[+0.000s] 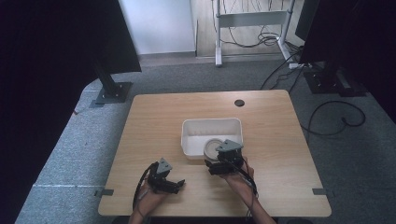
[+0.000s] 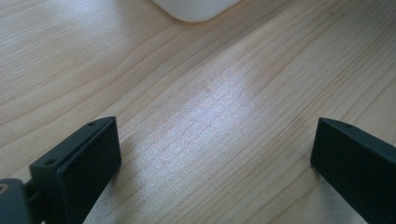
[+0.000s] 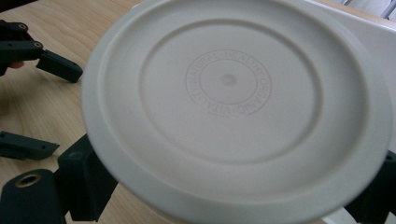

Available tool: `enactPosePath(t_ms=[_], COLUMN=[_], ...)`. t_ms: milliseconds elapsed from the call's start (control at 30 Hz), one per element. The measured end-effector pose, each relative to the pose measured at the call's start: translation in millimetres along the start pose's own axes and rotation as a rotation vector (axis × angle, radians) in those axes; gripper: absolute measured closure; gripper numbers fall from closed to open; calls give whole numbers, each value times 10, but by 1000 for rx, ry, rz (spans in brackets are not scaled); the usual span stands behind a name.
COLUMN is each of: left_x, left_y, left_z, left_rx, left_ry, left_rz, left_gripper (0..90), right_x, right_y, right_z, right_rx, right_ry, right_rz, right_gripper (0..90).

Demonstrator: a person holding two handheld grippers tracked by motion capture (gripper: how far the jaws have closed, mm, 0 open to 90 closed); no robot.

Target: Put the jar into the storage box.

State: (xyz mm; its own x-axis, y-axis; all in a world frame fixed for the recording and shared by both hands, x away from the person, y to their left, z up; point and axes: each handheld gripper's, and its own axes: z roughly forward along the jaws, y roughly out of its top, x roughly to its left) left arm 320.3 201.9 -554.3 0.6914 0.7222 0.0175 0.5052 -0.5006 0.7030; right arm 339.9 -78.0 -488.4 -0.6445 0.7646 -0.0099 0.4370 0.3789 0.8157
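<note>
- Table [image 1: 154,116]: light wood-grain top with a small dark round hole [image 1: 239,102] near its far edge; grey carpet around it.
- Tub [image 1: 212,126]: white, rectangular, open-topped, standing near the middle of the table. One rounded corner of it shows at the top of the left gripper view [image 2: 196,9].
- Lid [image 3: 233,107]: white, round, plastic, with raised rings and a circle of embossed lettering about a small centre dot. From above it sits at the near right part of the tub [image 1: 212,148]; whether it rests on the tub's floor or is held just clear of it cannot be told from here.
- Right gripper [image 1: 225,161]: held in the person's right hand at the near rim of the tub. In its own view the lid lies between the two black jaws, one at each lower corner; they appear clamped on its rim, though the contact itself is hidden under the lid.
- Left gripper [image 1: 169,183]: held in the person's left hand over bare tabletop, left of the tub and near the front edge. Jaws wide apart, nothing between them but wood.
- Left gripper also appears at the left edge of the right gripper view [image 3: 32,93], jaws spread.
</note>
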Motion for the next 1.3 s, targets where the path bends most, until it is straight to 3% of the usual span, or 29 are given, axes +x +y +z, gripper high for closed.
enactPosePath(t_ms=[567,1300], left_x=[0,0], left_y=[0,0], left_z=[0,0], left_rx=[0,0], left_ry=[0,0], left_rz=[0,1], left_gripper=[14,13], right_x=[16,-12], right_y=[170,309], right_z=[216,443], right_rx=[11,4], right_ry=[-22,-44], right_rz=[-30,-24], right_gripper=[96,96])
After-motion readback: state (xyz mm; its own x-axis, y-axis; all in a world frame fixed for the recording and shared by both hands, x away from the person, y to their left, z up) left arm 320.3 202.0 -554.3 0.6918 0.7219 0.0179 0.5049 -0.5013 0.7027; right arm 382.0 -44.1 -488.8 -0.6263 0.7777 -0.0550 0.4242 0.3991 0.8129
